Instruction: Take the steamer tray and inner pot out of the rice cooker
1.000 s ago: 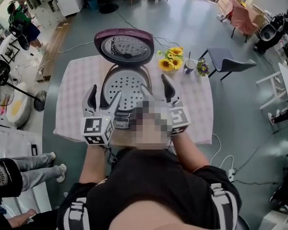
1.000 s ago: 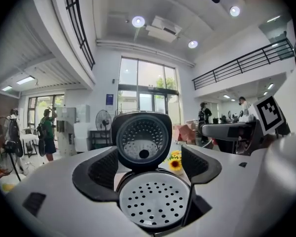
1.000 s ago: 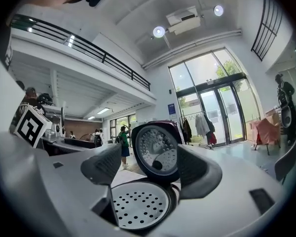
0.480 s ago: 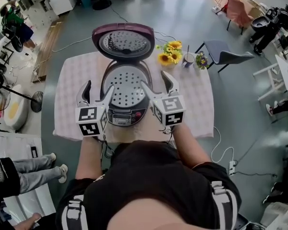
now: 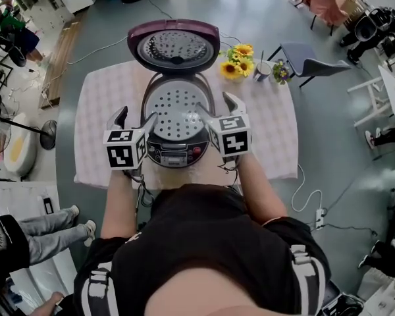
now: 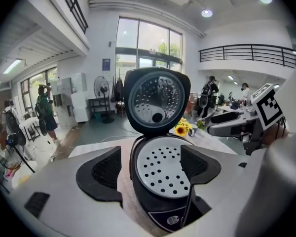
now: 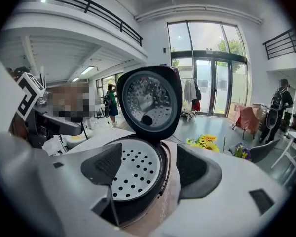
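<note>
Steamer tray: the white perforated steamer tray [image 5: 176,108] lies flat in the mouth of the rice cooker [image 5: 178,153], seated and not yet lifted.
Inner pot: not visible; I judge that it sits under the tray, so the tray has to come out first.
Lid: the lid [image 5: 174,47] stands raised at the cooker's far side, which leaves the mouth open from above and from the person's side.
Left gripper: the left gripper [image 5: 137,117] hovers at the cooker's front left, just beside the tray's rim. Its jaws are wide apart and hold nothing, and its own view shows the tray through the gap.
Right gripper: the right gripper [image 5: 215,105] hovers at the front right, with its jaws spread just as wide and nothing between them.
Why held so: one gripper on each side looks like preparation to pinch opposite edges of the rim and lift the tray level.
Around: sunflowers [image 5: 236,68], a cup [image 5: 263,70] and a small potted plant [image 5: 280,73] stand at the far right of the table [image 5: 99,124], well apart from the cooker. A chair [image 5: 309,64] stands beyond them.
In the way: nothing lies between the jaws and the tray. The raised lid blocks any path backward, so I judge that the lift should go straight up. The bare cloth on the left looks like the freest place to set the tray down.
</note>
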